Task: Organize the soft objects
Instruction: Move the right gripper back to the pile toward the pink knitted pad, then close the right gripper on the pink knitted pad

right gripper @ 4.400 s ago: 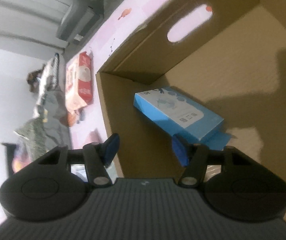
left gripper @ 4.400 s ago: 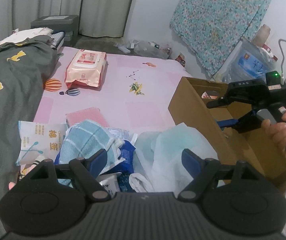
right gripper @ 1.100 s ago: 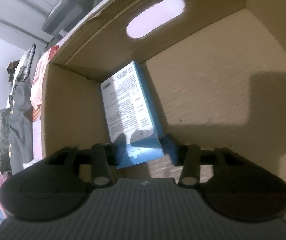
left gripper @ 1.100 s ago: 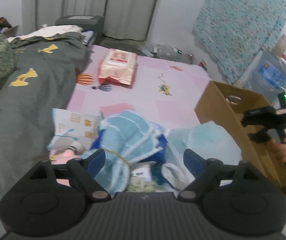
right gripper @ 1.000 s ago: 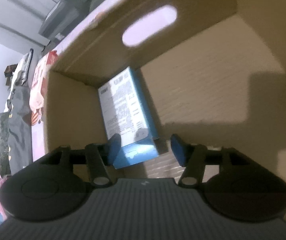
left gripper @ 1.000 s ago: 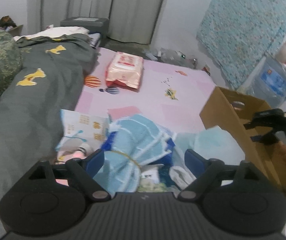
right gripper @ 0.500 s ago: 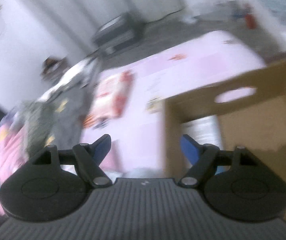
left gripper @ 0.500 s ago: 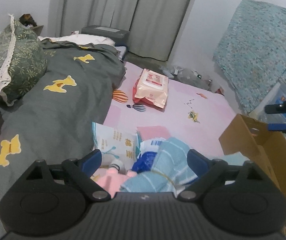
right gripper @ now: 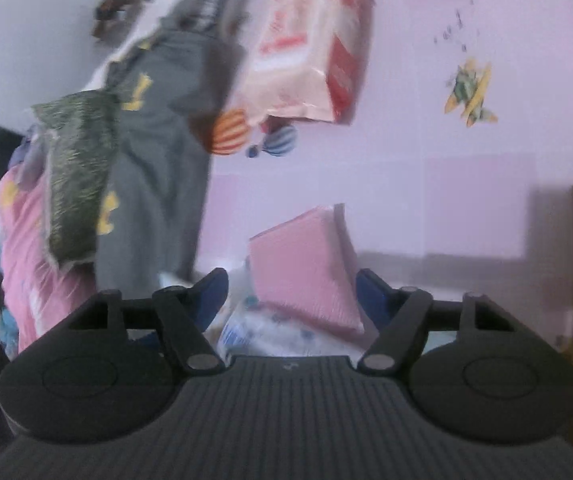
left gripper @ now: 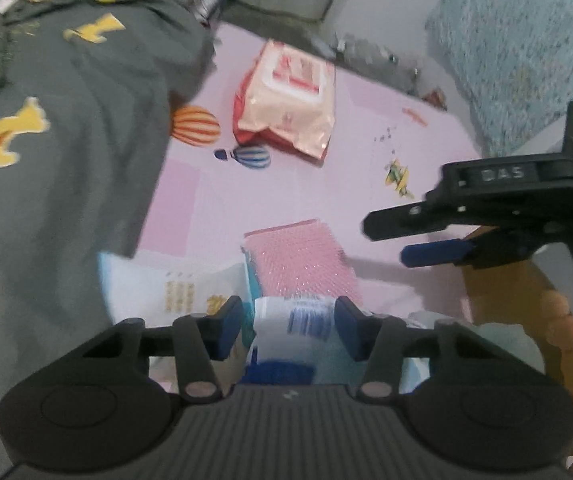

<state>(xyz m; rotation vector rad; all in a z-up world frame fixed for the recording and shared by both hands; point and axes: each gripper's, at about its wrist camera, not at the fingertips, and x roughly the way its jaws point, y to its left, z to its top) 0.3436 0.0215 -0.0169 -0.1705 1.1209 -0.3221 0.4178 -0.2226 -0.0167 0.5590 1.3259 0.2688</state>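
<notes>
The left gripper (left gripper: 288,326) has just been closing, a white-and-blue packet (left gripper: 300,320) framed between its parted fingers; contact cannot be told. The right gripper (right gripper: 290,294), likewise narrowing, is spread around a pink pad (right gripper: 304,276) atop the pile on the pink sheet (right gripper: 426,92).

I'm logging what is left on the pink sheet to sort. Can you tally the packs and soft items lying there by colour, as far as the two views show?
Pink and red wet-wipe pack: 1
Flat pink pack: 1
White pack with yellow print: 1
White and blue pack between the left gripper fingers: 1
Total: 4; more may be hidden below the grippers.
</notes>
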